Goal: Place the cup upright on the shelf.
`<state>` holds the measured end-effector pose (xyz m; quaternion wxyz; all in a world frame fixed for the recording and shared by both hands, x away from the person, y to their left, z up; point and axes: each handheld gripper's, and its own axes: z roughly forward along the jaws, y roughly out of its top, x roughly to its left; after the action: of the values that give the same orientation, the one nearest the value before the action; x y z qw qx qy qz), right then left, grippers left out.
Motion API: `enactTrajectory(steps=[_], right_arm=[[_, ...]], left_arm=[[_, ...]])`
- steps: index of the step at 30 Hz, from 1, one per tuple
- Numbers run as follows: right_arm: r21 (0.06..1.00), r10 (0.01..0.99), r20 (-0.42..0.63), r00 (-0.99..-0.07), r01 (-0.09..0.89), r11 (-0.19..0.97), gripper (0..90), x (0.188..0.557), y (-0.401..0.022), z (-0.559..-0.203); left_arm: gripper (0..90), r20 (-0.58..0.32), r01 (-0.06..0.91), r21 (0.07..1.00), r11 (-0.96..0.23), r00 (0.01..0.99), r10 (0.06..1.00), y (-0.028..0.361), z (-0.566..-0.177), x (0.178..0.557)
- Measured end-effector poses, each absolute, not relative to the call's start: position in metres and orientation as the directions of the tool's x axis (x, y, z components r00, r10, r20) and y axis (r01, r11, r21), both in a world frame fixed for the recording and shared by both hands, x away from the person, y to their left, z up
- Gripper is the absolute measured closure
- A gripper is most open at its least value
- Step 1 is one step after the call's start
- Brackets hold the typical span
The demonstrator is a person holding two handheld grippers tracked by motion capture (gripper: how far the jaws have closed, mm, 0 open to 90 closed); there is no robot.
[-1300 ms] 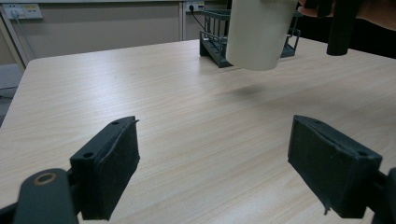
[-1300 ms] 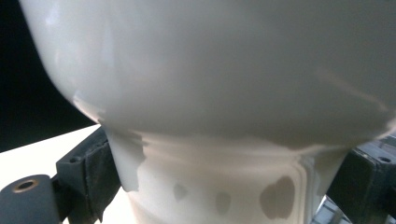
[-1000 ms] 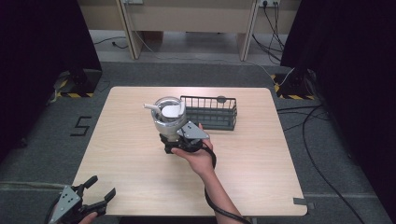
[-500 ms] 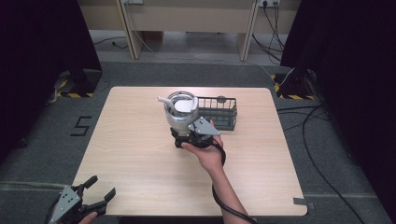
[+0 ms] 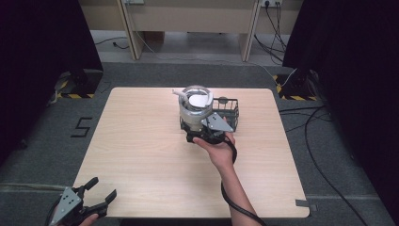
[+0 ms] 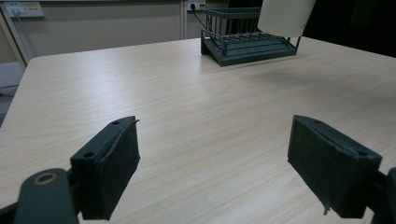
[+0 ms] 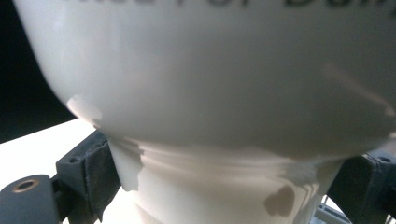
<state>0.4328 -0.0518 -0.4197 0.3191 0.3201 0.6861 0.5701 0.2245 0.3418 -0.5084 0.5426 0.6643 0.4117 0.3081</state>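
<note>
While the right tongs [image 5: 195,123] grip a white cup [image 5: 194,107] just left of the wire basket [image 5: 227,112], the left tongs [image 5: 96,198] hang wide apart.

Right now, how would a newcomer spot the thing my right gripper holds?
Find the dark wire basket at the table's far side. Just left of it, the right gripper grips a white cup, the sole pale, round thing there.
</note>
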Motion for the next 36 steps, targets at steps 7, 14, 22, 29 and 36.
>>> enactTrajectory(steps=[7,14,22,29,36], right_arm=[[0.987,0.81,-0.073,-0.581,0.076,0.143,10.1,0.439,-0.058,-0.414],[0.989,0.83,-0.068,-0.554,0.075,0.131,10.1,0.447,-0.066,-0.407],[0.99,0.847,-0.07,-0.527,0.067,0.124,10.1,0.456,-0.072,-0.396],[0.991,0.858,-0.07,-0.509,0.067,0.12,10.1,0.464,-0.076,-0.389],[0.99,0.871,-0.063,-0.486,0.078,0.115,10.1,0.473,-0.079,-0.386]], left_arm=[[15.9,-0.038,0.213,0.974,-0.072,0.47,0.882,0.342,-0.508,0.225],[15.9,-0.039,0.214,0.974,-0.071,0.47,0.882,0.342,-0.509,0.225],[16.0,-0.041,0.215,0.974,-0.07,0.47,0.882,0.342,-0.509,0.225],[16.0,-0.041,0.216,0.974,-0.069,0.469,0.882,0.342,-0.509,0.225],[16.0,-0.045,0.218,0.974,-0.065,0.466,0.884,0.343,-0.509,0.225]])
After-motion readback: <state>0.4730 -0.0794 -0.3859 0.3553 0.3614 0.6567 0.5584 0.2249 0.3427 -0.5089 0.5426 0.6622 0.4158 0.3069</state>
